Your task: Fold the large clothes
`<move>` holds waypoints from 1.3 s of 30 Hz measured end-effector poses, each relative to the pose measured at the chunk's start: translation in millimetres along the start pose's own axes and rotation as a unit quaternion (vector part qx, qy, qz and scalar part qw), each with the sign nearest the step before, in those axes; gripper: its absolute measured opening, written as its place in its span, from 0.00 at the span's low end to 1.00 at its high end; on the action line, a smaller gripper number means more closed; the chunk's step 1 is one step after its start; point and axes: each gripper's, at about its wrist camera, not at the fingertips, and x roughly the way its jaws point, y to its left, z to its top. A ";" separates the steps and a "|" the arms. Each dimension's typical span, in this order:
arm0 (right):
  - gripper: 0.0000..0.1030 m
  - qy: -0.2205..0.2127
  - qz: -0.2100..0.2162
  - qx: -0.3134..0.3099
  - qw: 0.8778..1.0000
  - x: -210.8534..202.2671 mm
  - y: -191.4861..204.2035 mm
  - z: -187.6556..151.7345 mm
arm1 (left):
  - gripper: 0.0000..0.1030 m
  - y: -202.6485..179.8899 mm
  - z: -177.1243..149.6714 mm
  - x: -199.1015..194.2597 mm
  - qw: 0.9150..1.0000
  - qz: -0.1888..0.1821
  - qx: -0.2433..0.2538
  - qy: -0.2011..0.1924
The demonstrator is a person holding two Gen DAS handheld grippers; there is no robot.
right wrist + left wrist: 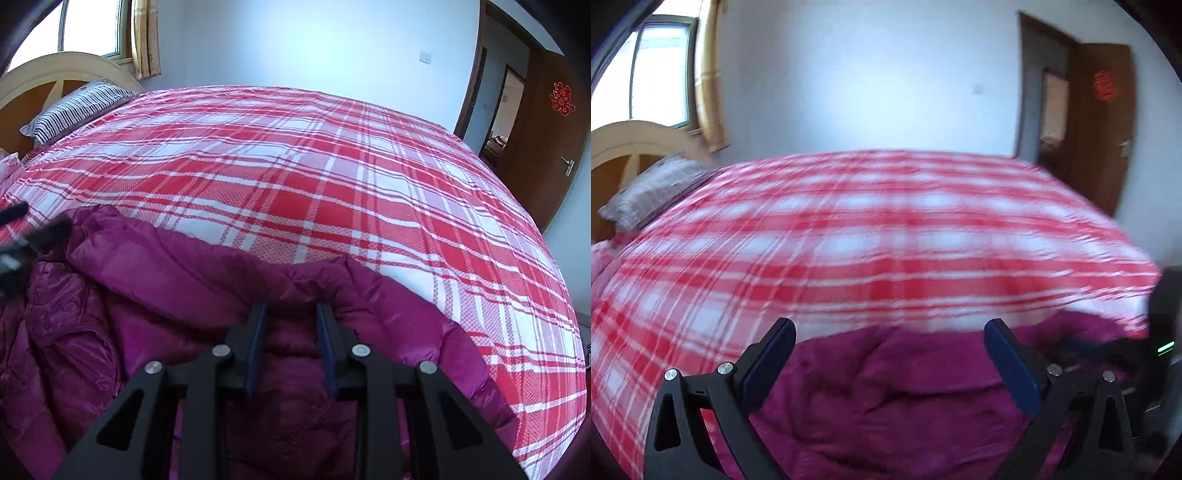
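Magenta jacket (207,280) on plaid bed (332,166) | both tongs empty, apart

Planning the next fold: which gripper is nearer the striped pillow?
Left. The left gripper hovers open on the pillow's side of the jacket; the right gripper sits farther toward the door.

Both the left gripper (890,328) and the right gripper (291,310) have black angular frames, silver round screws and dark blue pads (1015,369).
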 end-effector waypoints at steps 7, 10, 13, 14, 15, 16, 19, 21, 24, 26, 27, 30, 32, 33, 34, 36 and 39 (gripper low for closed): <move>0.29 -0.007 0.016 0.016 1.000 2.8 -4.1 -5.1 | 0.99 -25.0 -20.5 61.9 0.994 0.037 0.038 0.096; 0.29 -0.009 0.023 0.023 0.999 1.4 -5.0 -7.5 | 0.99 -1.7 -37.6 92.8 0.986 0.012 -0.018 0.164; 0.29 -0.007 0.027 0.025 0.999 3.3 -5.5 -7.4 | 0.99 0.7 -40.1 95.5 0.986 0.004 -0.024 0.165; 0.29 -0.004 0.027 0.024 0.999 4.4 -4.8 -7.1 | 0.99 -2.3 -41.3 96.7 0.986 0.009 -0.016 0.163; 0.29 -0.003 0.026 0.023 0.999 4.8 -4.5 -7.2 | 0.99 -2.7 -42.4 97.3 0.987 0.010 -0.015 0.161; 0.29 -0.002 0.025 0.022 0.999 5.2 -4.1 -7.2 | 0.99 -2.5 -42.8 97.9 0.987 0.011 -0.016 0.159; 0.29 0.000 0.022 0.020 1.000 6.7 -3.0 -7.2 | 0.99 -2.5 -44.7 96.1 0.988 0.012 -0.016 0.152; 0.29 0.002 0.017 0.016 1.000 7.7 -1.2 -7.0 | 0.99 -4.2 -45.7 95.4 0.988 0.014 -0.014 0.151; 0.29 0.004 0.009 0.010 1.000 8.7 1.0 -7.0 | 0.99 -5.3 -45.1 95.3 0.989 0.017 -0.011 0.150; 0.29 0.004 0.005 0.007 1.000 8.9 2.2 -7.1 | 0.99 -5.3 -45.5 95.2 0.989 0.017 -0.011 0.149; 0.29 0.004 0.003 0.006 1.000 9.0 2.9 -7.1 | 0.99 -5.5 -45.5 95.1 0.989 0.018 -0.011 0.149; 0.29 0.005 0.001 0.005 1.000 9.4 2.8 -7.1 | 0.99 -5.0 -45.3 95.7 0.989 0.019 -0.010 0.149; 0.29 0.005 0.001 0.005 1.000 9.8 3.0 -7.1 | 0.99 -5.0 -45.3 95.7 0.989 0.018 -0.010 0.149; 0.29 0.005 0.000 0.005 1.000 9.9 3.2 -7.1 | 0.99 -4.8 -45.3 95.8 0.989 0.017 -0.011 0.149; 0.29 0.005 0.001 0.005 1.000 10.1 2.9 -7.1 | 0.99 -4.9 -45.5 96.3 0.989 0.017 -0.011 0.149; 0.29 0.005 0.001 0.006 1.000 10.4 3.0 -7.0 | 0.99 -4.5 -45.5 96.6 0.989 0.017 -0.010 0.149; 0.29 0.006 0.000 0.004 1.000 10.9 3.6 -6.9 | 0.99 -4.7 -45.9 96.6 0.989 0.018 -0.009 0.149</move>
